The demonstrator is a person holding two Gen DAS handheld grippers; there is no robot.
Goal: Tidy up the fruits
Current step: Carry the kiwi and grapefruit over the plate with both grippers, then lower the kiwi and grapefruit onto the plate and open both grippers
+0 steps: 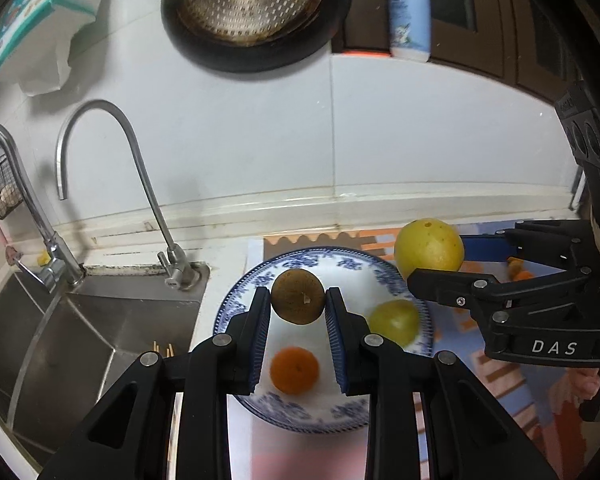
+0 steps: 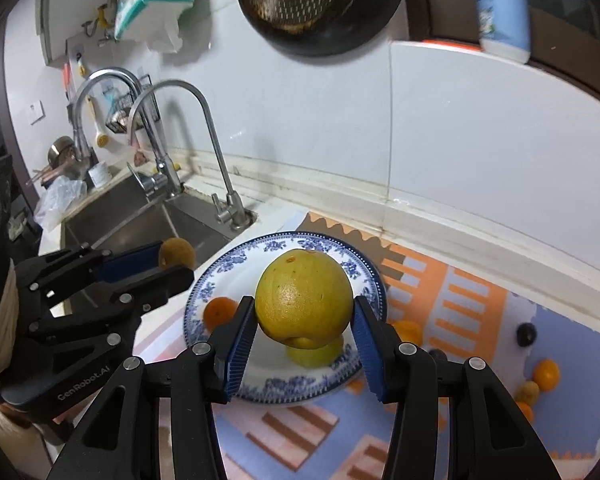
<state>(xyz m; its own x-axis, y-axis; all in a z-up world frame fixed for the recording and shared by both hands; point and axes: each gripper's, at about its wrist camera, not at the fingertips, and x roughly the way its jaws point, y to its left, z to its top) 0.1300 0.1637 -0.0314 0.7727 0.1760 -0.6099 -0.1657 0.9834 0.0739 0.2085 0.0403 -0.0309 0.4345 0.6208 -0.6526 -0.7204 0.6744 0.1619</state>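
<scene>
My left tool (image 1: 298,300) is clamped on a brown kiwi (image 1: 298,297), my right tool (image 2: 305,322) on a large yellow citrus (image 2: 304,294); both hang over the blue-patterned plate (image 2: 276,392). A tangerine (image 1: 295,370) and a green fruit (image 1: 394,320) already lie on the plate. I judge this the delivery step: next, lower both and release into bare spots.

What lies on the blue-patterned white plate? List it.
On the blue-patterned white plate: a small orange fruit and a yellow-green fruit, partly hidden by the right gripper.
</scene>
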